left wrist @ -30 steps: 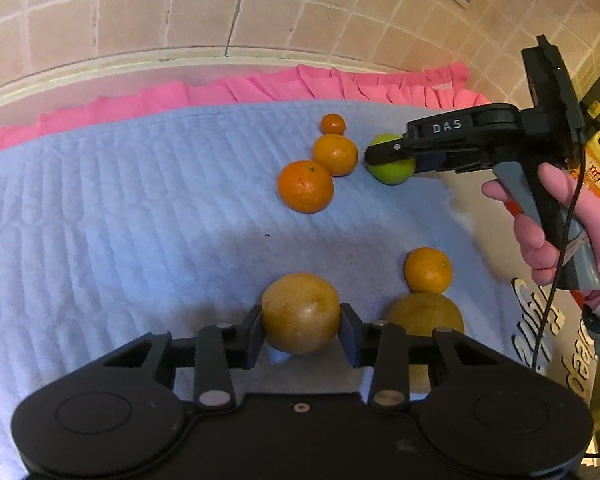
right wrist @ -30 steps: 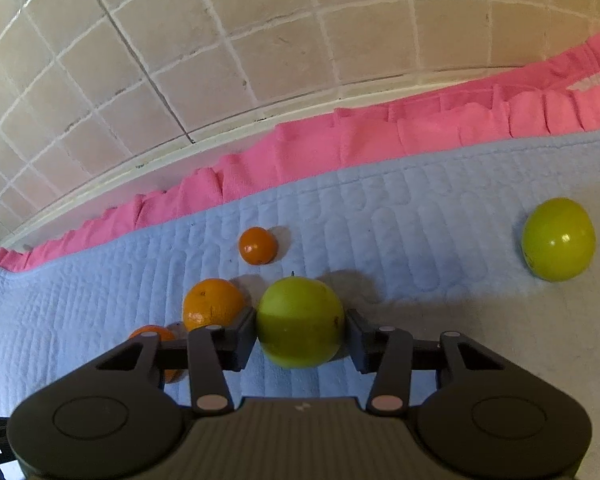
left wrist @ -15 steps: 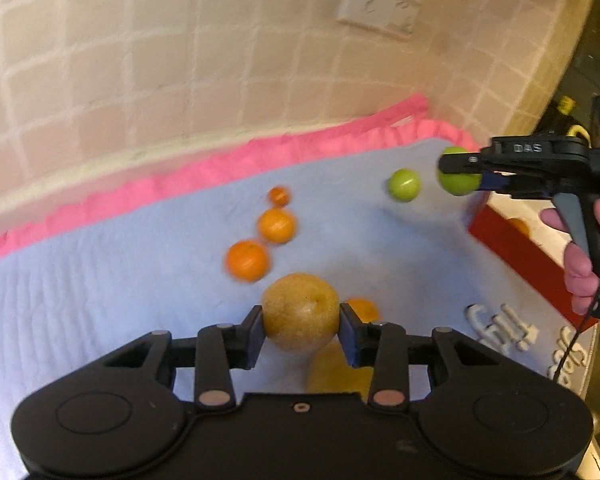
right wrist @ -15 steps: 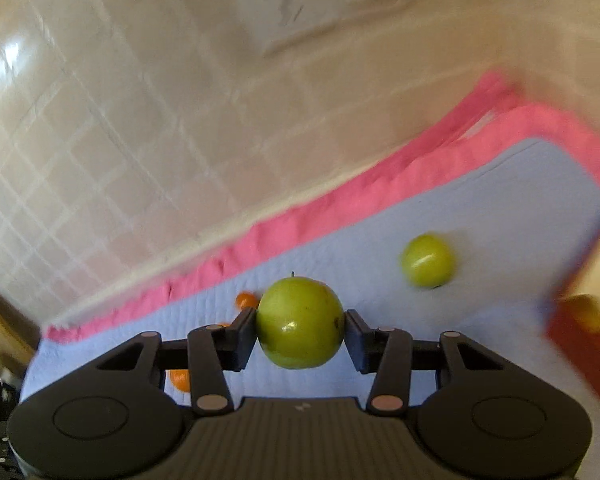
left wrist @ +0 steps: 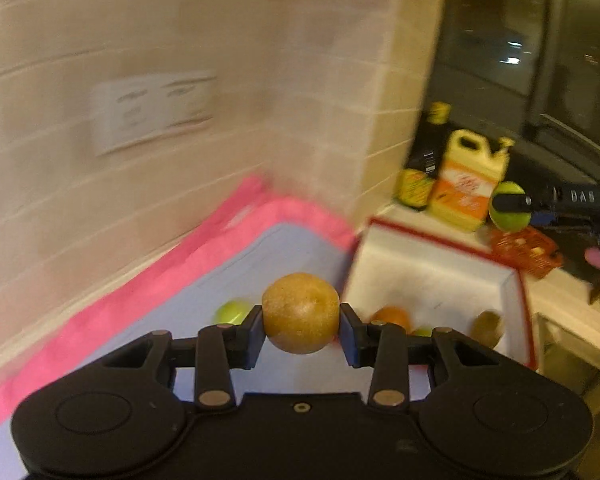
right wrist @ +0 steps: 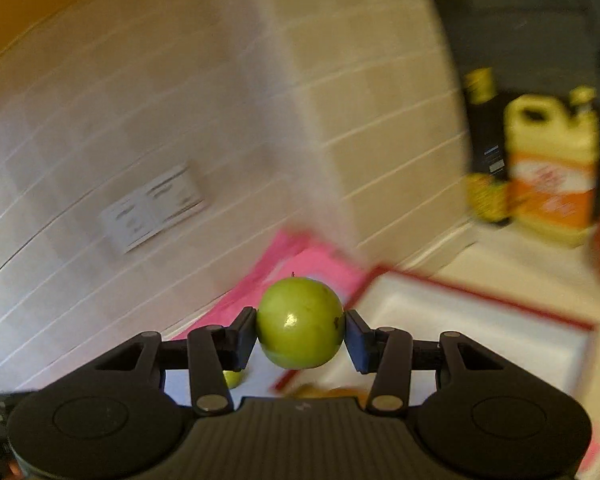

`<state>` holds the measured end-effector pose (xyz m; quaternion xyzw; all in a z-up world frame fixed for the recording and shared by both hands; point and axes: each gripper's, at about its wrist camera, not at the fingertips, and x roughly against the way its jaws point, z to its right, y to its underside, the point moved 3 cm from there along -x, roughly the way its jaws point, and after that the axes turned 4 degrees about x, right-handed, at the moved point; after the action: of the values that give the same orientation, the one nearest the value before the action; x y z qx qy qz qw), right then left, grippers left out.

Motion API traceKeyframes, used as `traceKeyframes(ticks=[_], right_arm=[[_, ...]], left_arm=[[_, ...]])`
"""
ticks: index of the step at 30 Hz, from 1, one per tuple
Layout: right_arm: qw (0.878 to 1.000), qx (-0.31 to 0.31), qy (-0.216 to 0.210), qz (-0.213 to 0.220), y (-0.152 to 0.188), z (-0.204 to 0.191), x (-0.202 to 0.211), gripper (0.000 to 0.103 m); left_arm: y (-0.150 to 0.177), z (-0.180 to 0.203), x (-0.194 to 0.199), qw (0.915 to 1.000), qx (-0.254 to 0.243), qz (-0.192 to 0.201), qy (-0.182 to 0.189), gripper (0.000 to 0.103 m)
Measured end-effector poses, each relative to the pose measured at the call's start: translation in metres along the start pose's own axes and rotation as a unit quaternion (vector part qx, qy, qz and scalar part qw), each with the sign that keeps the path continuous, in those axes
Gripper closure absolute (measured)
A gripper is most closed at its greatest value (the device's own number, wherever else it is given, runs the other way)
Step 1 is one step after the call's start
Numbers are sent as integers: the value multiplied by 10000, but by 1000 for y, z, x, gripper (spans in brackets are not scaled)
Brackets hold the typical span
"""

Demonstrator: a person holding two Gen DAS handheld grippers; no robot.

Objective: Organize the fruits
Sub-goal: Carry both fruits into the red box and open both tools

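Left tool (left wrist: 301, 330) grips a brown pear (left wrist: 300, 312) between its fingers; right tool (right wrist: 300, 334) likewise grips a green apple (right wrist: 300, 322).

"DAS" on right gripper (left wrist: 509, 206)

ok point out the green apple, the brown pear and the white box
green apple (right wrist: 300, 322), right wrist view, middle of its front skin
brown pear (left wrist: 300, 313), left wrist view, centre of its front
white box (left wrist: 428, 276), left wrist view, bare inner wall
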<state>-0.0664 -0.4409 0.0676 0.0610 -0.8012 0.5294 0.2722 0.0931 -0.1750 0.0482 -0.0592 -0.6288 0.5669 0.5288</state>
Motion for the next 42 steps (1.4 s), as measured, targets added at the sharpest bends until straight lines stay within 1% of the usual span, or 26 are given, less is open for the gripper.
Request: traceKeyframes(ticks=[3,6,9,11,13,16,19,22,25,29,36,42], right_arm=[[9993,-130,331,115,-6,37,16,54],[9983,-272,499,108,-9,72,20,54],[9979,-371,533,-64,-8,99,6,54],[9973,-446,513,-268,-4,117,-15,54],[9964,-484,488,-503,5,128,-29,54],[9941,-462,394,-902,25,136,-53,54],[9902,-442,293,-1293,46,136,-80,54],[9858,-393,172,-1623,59,131,-103,54],[9828,-218,160,-1824,67,123,-118,54],[9789,-46,274,-2024,74,117,-134,54],[9740,4,311,-2244,85,112,-149,54],[9728,59,345,-2290,87,110,-152,53]], left_arm=[[-22,31,-34,9993,-169,-54,335,57],[-38,63,-70,9975,-270,-192,625,57],[-46,93,-106,9953,-438,-374,776,57],[-46,111,-132,9934,-558,-543,838,57],[-42,125,-159,9909,-593,-799,907,57],[-33,131,-198,9865,-623,-1183,941,57],[-26,130,-237,9827,-639,-1532,816,57],[-21,119,-271,9787,-323,-1876,765,57],[-20,113,-293,9762,-167,-2040,722,57],[-17,119,-308,9752,-252,-2126,565,57],[-15,120,-323,9736,-137,-2249,365,56],[-13,118,-321,9730,-73,-2278,366,55]])
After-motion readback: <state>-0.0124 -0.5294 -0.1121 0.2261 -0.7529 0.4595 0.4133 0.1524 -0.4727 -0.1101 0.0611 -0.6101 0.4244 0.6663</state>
